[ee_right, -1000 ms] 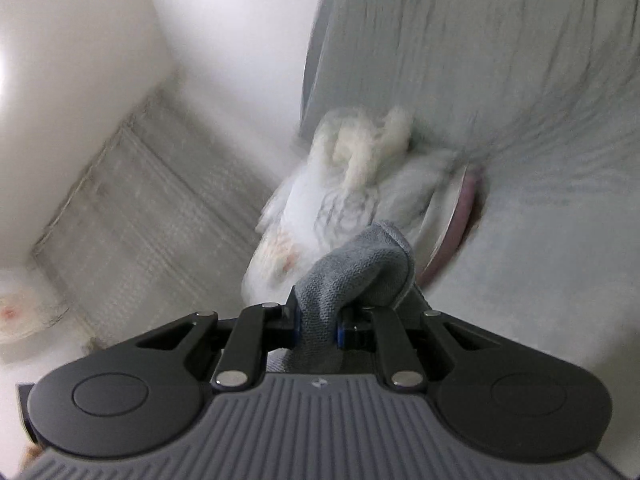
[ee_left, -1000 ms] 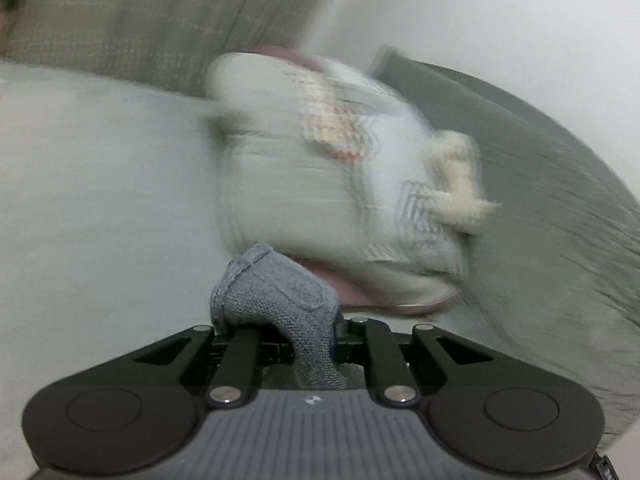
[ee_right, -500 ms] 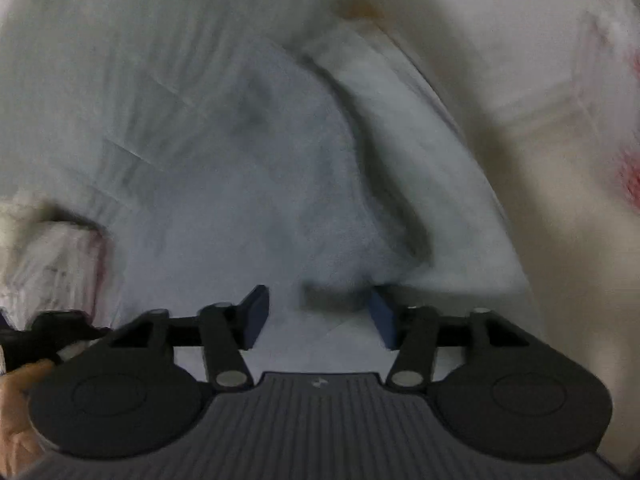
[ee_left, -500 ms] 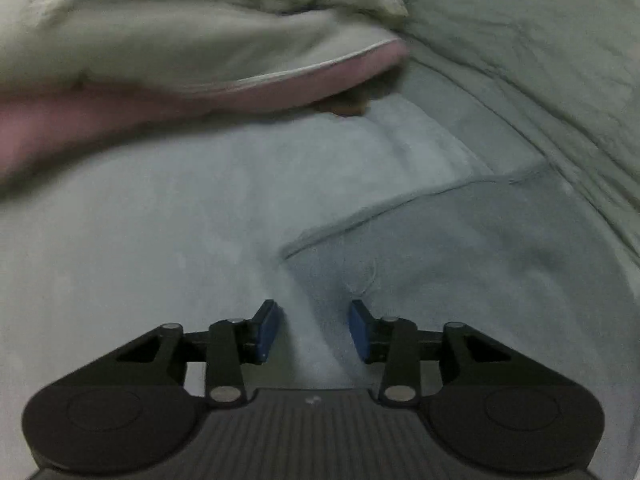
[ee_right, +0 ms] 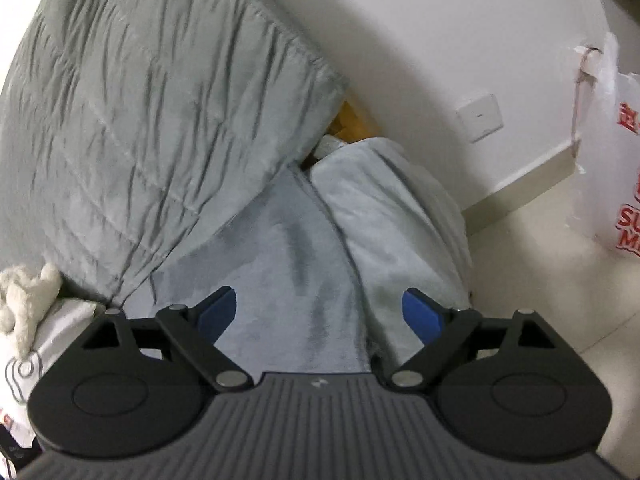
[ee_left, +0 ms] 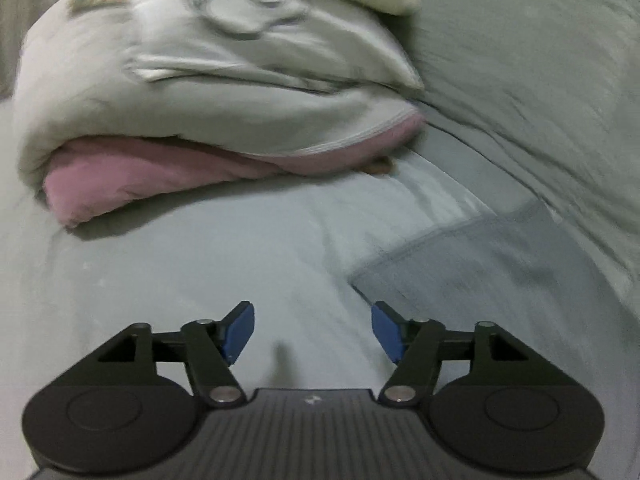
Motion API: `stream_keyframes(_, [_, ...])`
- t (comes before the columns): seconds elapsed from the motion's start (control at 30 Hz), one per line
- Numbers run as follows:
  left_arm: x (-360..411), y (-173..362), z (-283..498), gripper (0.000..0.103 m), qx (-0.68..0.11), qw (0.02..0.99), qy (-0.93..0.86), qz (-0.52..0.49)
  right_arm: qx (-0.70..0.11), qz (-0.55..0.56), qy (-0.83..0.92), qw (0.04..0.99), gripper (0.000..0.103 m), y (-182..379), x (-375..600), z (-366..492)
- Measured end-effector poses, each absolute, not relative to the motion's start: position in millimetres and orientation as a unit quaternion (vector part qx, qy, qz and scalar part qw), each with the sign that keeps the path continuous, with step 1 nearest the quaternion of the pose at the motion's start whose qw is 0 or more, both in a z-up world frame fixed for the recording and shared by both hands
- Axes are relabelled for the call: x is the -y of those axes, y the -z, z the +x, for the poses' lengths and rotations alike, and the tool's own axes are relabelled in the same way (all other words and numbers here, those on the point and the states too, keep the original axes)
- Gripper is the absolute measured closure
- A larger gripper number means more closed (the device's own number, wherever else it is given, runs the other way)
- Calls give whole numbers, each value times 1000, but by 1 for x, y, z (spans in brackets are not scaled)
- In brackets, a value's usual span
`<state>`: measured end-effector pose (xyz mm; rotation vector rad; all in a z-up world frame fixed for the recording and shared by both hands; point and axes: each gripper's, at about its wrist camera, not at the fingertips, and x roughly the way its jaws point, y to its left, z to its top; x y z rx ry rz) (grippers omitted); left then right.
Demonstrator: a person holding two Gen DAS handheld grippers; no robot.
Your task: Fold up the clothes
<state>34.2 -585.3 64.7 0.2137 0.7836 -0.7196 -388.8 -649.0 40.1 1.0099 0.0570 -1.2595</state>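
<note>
A grey-blue garment (ee_left: 500,268) lies flat on the sofa seat, just ahead and to the right of my left gripper (ee_left: 312,332). That gripper is open, with nothing between its blue pads and bare seat cover under it. In the right wrist view the same garment (ee_right: 272,256) spreads out beneath my right gripper (ee_right: 320,312), which is wide open and holds nothing. A stack of clothes, white (ee_left: 208,88) over pink (ee_left: 132,172), rests on the seat beyond the left gripper.
The quilted grey back cushion (ee_right: 140,100) rises behind the garment and the covered sofa arm (ee_right: 400,220) bounds it on the right. A fluffy cream item (ee_right: 24,300) tops the stack. A white wall with a socket (ee_right: 480,116), pale floor and a printed bag (ee_right: 616,152) lie beyond.
One second ago both grippers were shut on the grey garment. Both have let go; it now lies on the seat. The jaws have opened wider since half a second ago.
</note>
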Motion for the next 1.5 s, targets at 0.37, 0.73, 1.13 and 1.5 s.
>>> stream_keyframes(0.37, [605, -46, -49, 18, -319, 839, 416, 145, -117, 388, 471, 784, 0, -43, 658, -346])
stream_keyframes(0.73, [685, 7, -48, 0, -296, 843, 393, 216, -350, 190, 363, 842, 0, 1, 684, -281])
stream_keyframes(1.13, [664, -10, -50, 1, -287, 850, 370, 241, -315, 260, 486, 773, 0, -32, 692, -351])
stream_keyframes(1.5, [549, -61, -108, 1, -274, 873, 336, 223, -285, 280, 462, 792, 0, -45, 669, -331])
